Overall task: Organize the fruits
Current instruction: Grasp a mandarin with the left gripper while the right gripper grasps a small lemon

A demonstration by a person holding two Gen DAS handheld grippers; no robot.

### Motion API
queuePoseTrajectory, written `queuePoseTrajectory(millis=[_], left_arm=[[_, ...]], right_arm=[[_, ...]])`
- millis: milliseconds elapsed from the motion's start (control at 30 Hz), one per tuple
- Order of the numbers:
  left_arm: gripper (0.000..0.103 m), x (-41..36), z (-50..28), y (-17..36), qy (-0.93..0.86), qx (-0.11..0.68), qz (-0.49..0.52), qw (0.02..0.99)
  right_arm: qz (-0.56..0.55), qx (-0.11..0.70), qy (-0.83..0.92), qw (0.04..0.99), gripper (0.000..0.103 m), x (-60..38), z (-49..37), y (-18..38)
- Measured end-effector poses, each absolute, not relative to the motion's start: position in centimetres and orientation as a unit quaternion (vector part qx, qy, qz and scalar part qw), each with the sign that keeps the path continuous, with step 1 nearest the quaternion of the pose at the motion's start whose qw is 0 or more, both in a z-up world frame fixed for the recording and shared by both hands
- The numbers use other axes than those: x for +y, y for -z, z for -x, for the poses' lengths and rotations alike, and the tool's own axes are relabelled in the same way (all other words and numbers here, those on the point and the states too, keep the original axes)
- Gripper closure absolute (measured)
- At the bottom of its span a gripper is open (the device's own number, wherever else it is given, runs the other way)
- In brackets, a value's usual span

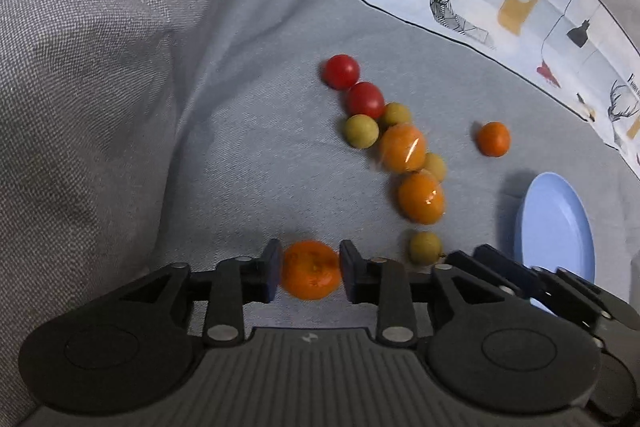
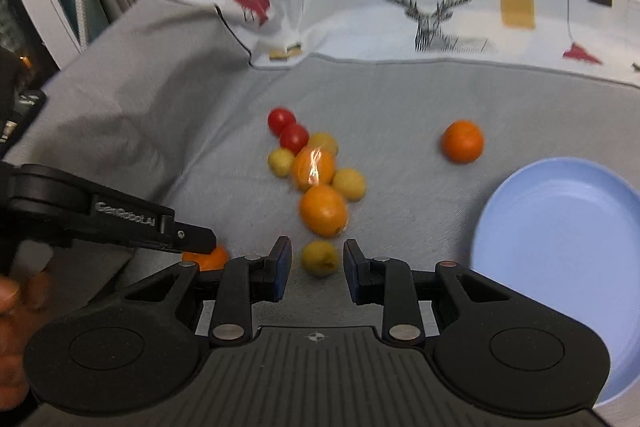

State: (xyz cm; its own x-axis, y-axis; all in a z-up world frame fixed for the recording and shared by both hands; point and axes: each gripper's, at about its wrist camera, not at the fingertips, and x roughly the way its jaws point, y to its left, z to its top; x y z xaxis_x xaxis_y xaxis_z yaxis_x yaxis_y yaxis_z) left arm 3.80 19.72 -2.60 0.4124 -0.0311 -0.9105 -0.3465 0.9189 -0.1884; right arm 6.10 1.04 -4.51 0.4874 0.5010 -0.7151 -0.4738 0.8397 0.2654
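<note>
Left gripper (image 1: 310,269) straddling a small orange fruit (image 1: 311,270) on the grey fabric (image 1: 224,163), well away from the blue plate (image 1: 560,227); pads (image 1: 273,267) right at the fruit's flanks, though pressing or merely flanking cannot be told, and jaws at moderate width. Right gripper (image 2: 316,261) set narrow around a yellow-green fruit (image 2: 319,258), nearer the plate, with slim gaps visible at both sides, so not yet gripping. Main fruit cluster (image 2: 316,175) farther from the plate than the lone orange (image 2: 462,141), which sits just beyond its rim. Risks from here: round fruit squirting out of a loose or off-centre pinch and rolling across the soft, creased cloth; the two tools, very close together, knocking one another; a bumped neighbour scattering the pile; a rushed drop bouncing off the shallow plate.
</note>
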Motion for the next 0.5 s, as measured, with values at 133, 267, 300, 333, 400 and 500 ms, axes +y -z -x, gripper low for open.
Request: queuePoseTrajectory(millis=[133, 267, 300, 333, 400, 500], left_arm=[[0.061, 20.0, -3.5, 2.8, -0.097, 0.538, 0.183, 0.817], [0.059, 20.0, -3.5, 3.0, -0.09, 0.542, 0.188, 0.814], [0.059, 19.8, -3.6, 3.1, -0.088, 0.543, 0.188, 0.814], [0.059, 19.6, -3.8, 3.2, -0.086, 0.544, 0.186, 0.814], [0.059, 19.3, -3.9, 3.3, -0.082, 0.547, 0.184, 0.813], [0.059, 18.6, -4.3, 3.6, -0.076, 0.553, 0.176, 0.811]], right_arm=[[-0.008, 0.438, -0.277, 0.855, 0.064, 2.7, -6.6, 5.8], [0.006, 0.442, -0.275, 0.854, 0.06, 3.8, -6.8, 6.8], [0.011, 0.442, -0.273, 0.854, 0.06, 4.0, -6.8, 7.0], [0.015, 0.443, -0.273, 0.854, 0.06, 4.2, -6.9, 7.1], [0.024, 0.446, -0.272, 0.853, 0.062, 4.5, -7.1, 7.4], [0.041, 0.442, -0.265, 0.856, 0.075, 4.5, -7.0, 7.5]])
